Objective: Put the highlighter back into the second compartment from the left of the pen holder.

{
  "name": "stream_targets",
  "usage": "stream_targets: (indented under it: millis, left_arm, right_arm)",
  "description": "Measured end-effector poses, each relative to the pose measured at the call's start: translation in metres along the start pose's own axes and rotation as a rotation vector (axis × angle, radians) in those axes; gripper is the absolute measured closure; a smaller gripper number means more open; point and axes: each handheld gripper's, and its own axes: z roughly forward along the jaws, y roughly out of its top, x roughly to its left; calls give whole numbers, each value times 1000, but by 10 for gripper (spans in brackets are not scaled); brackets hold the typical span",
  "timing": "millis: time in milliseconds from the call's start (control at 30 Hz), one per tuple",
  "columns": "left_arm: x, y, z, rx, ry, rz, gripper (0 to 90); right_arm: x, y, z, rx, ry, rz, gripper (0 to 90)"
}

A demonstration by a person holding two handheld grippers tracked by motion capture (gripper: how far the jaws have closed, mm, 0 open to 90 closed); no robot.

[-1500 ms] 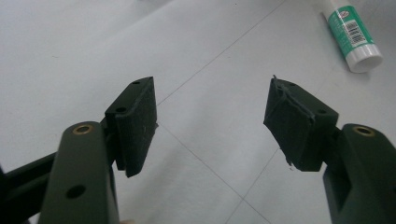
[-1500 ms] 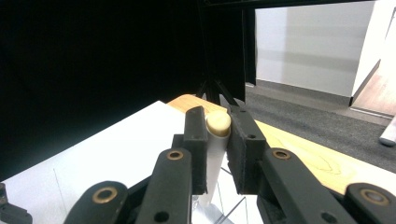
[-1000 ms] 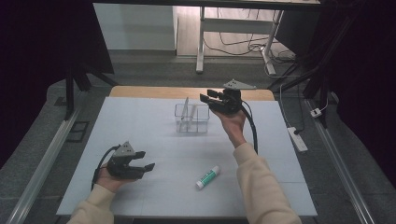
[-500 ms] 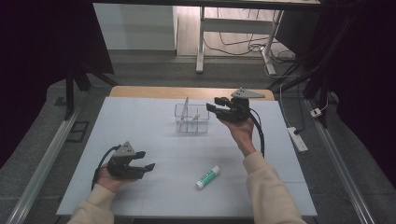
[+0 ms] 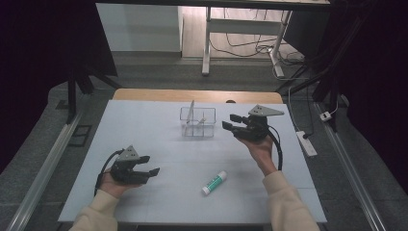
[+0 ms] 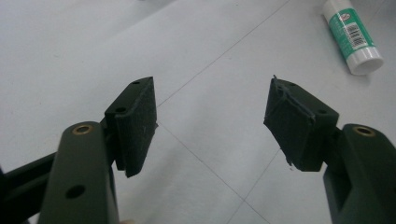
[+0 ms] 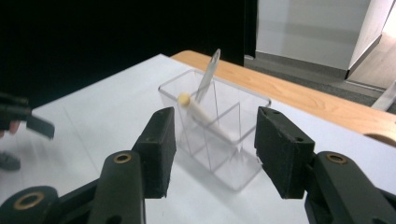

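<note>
Right tool [image 5: 232,123] hovers wide open, empty, just beside the clear organizer [image 5: 197,122]. That box looks light, stiff, slippery plastic, so I'd pinch one thin wall.

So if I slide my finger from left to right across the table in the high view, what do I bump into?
Left gripper → clear box → glue stick → right gripper → white power strip just off the table's edge.
</note>
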Motion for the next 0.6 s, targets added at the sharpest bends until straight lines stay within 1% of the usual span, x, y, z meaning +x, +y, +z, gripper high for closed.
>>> stream_targets:
  millis: [133, 300, 600]
  left_arm:
    - [0, 0, 1, 2, -3, 0, 344]
    - [0, 1, 2, 3, -7, -1, 344]
    - [0, 2, 2, 3, -11, 2, 343]
  right_arm:
    - [3, -12, -12, 13, 2, -6, 473]
    - [7, -28, -25, 47, 4, -20, 472]
    - [10, -50, -45, 82, -6, -33, 460]
